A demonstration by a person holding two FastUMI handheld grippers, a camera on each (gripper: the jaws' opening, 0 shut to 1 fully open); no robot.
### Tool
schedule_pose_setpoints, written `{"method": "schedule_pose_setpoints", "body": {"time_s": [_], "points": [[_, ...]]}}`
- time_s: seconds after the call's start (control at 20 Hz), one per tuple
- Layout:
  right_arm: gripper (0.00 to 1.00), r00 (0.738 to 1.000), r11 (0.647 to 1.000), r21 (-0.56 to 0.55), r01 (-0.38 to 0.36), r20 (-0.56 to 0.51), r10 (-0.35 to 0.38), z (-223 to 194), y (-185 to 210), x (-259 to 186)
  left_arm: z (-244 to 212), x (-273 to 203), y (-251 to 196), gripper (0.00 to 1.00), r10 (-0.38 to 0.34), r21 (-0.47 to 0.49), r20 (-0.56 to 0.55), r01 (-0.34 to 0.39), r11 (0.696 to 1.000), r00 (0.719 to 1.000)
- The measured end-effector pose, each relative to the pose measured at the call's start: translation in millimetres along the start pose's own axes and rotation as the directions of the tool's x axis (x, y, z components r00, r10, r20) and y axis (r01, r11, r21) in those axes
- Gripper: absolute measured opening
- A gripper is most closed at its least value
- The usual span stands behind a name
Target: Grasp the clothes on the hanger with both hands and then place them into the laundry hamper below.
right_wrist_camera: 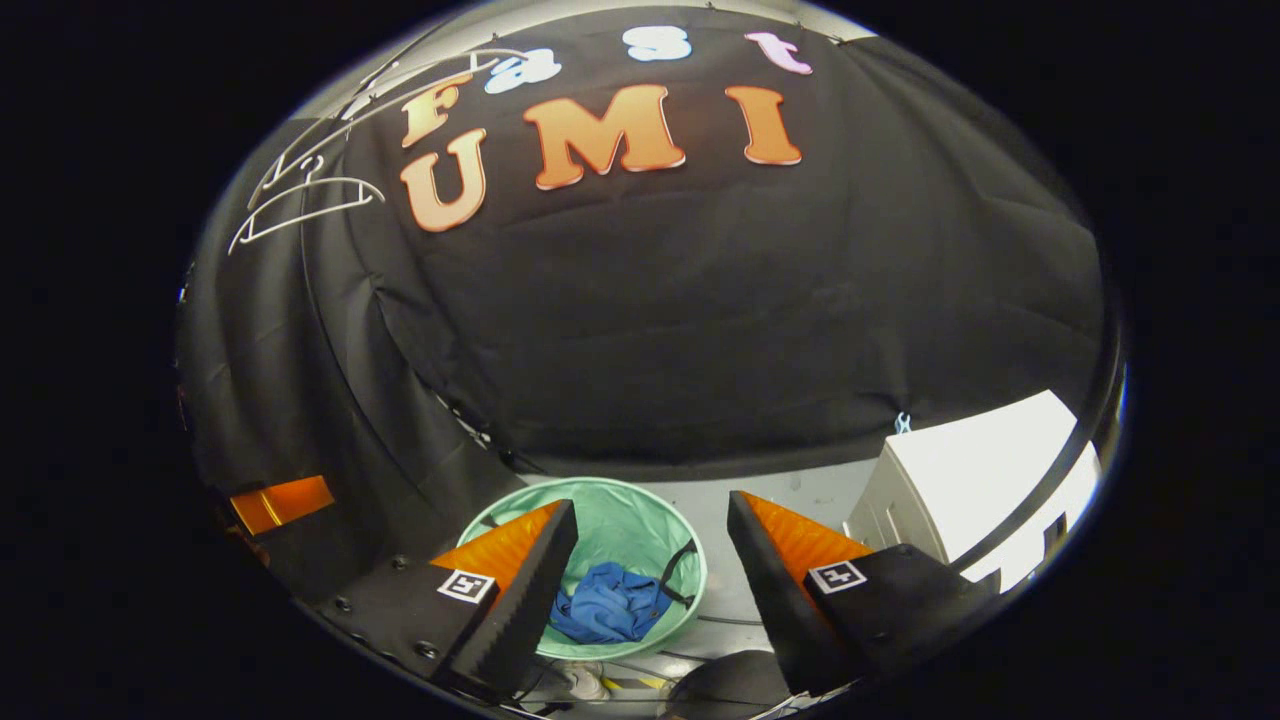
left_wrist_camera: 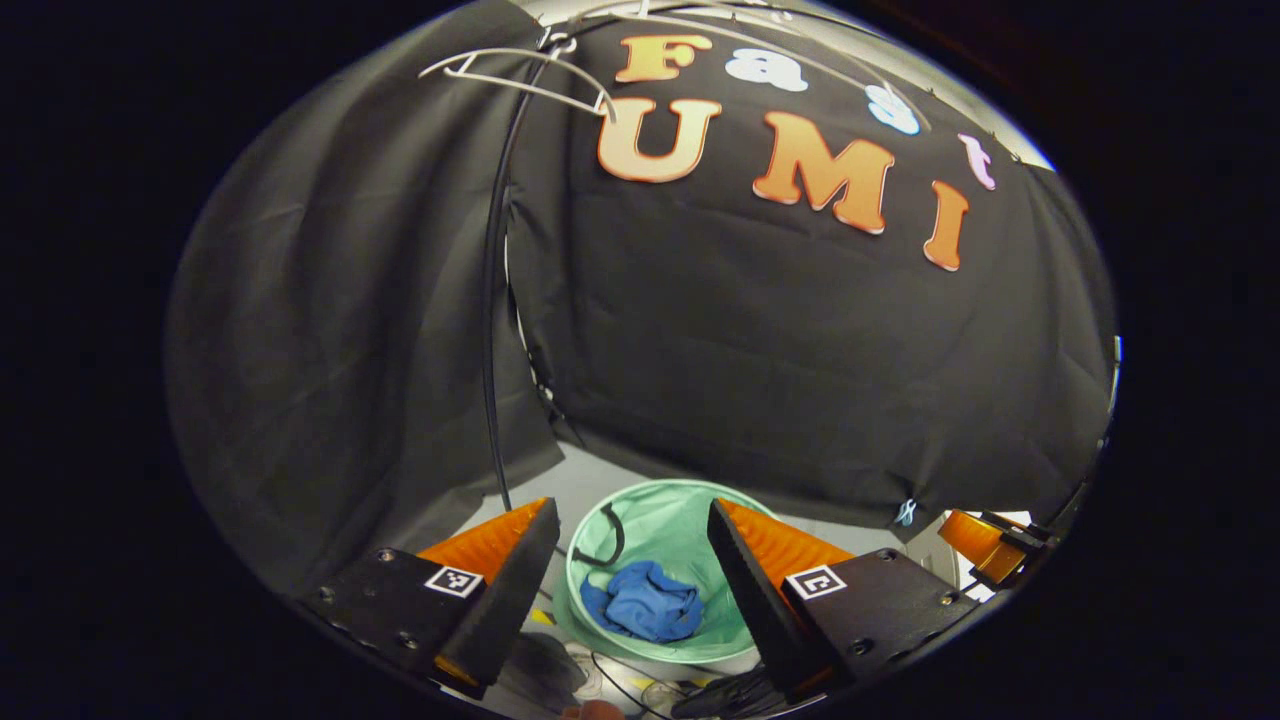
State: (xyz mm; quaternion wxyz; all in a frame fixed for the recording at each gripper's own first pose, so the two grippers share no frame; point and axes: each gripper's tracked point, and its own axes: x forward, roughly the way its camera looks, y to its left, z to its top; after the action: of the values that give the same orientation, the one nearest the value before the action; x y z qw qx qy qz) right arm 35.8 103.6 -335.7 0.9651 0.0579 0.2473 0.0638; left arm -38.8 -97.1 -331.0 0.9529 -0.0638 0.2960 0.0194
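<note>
Gaping wide, the left gripper (left_wrist_camera: 633, 560) holds nothing: its two black foam-faced fingers with orange ribbed backs stand well apart in the left gripper view, and the hamper shows between them. The right gripper (right_wrist_camera: 650, 555) is just as wide and just as empty in the right gripper view, built the same way, each finger base carrying a small square marker. An orange part of the right gripper (left_wrist_camera: 985, 545) shows at the low right edge of the left gripper view, and an orange part of the left gripper (right_wrist_camera: 280, 503) at the left edge of the right gripper view.

Below both lies a pale grey floor (right_wrist_camera: 800, 500), closed in by draped black cloth walls (left_wrist_camera: 760, 340) that sag in soft folds. A white box-like unit (right_wrist_camera: 960, 480) stands at the right.

On the floor sits the laundry hamper (left_wrist_camera: 655, 515), round, mint-green, thin-walled fabric with a dark strap handle at its rim. Inside it lie the blue clothes (left_wrist_camera: 645, 602), crumpled into a loose heap near the bottom; they appear again in the hamper (right_wrist_camera: 625, 520) as blue clothes (right_wrist_camera: 605, 605).

High up at the left hangs a thin white wire hanger (left_wrist_camera: 520, 75), bare, on a rail.
</note>
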Motion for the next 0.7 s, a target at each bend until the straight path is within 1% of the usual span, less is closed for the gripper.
{"method": "schedule_pose_setpoints", "body": {"time_s": [0.15, 0.3, 0.35, 0.4, 0.45, 0.5, 0.55, 0.7], "points": [[0.98, 0.996, 0.999, -0.025, 0.023, 0.082, -0.021, 29, -3, -20, 37, -25, 0, 0.95, -0.002, -0.010, 0.098, 0.003, 1.000, 0.995], [0.98, 0.988, 0.998, -0.045, 0.052, 0.151, -0.044, 54, -7, -40, 74, -52, 2, 0.95, 0.001, -0.005, 0.187, 0.000, 1.000, 0.982], [0.98, 0.984, 0.997, -0.047, 0.055, 0.172, -0.046, 62, -7, -48, 84, -57, 2, 0.99, 0.001, 0.002, 0.215, -0.002, 1.000, 0.977], [0.98, 0.981, 0.997, -0.050, 0.055, 0.191, -0.045, 69, -6, -55, 86, -58, 1, 0.95, 0.000, 0.011, 0.242, -0.003, 1.000, 0.970], [0.98, 0.977, 0.997, -0.049, 0.053, 0.209, -0.042, 75, -5, -62, 95, -63, -1, 0.95, -0.004, 0.018, 0.271, -0.001, 1.000, 0.963], [0.98, 0.973, 0.998, -0.046, 0.050, 0.226, -0.039, 82, -4, -68, 104, -70, -3, 0.99, -0.009, 0.020, 0.292, 0.003, 1.000, 0.956], [0.98, 0.970, 0.998, -0.044, 0.047, 0.241, -0.035, 88, -2, -75, 109, -76, -4, 0.91, -0.015, 0.017, 0.305, 0.010, 1.000, 0.952], [0.92, 0.955, 0.997, -0.054, 0.054, 0.295, -0.035, 114, 5, -84, 114, -90, -3, 0.90, -0.023, 0.016, 0.330, 0.019, 1.000, 0.944]]}}
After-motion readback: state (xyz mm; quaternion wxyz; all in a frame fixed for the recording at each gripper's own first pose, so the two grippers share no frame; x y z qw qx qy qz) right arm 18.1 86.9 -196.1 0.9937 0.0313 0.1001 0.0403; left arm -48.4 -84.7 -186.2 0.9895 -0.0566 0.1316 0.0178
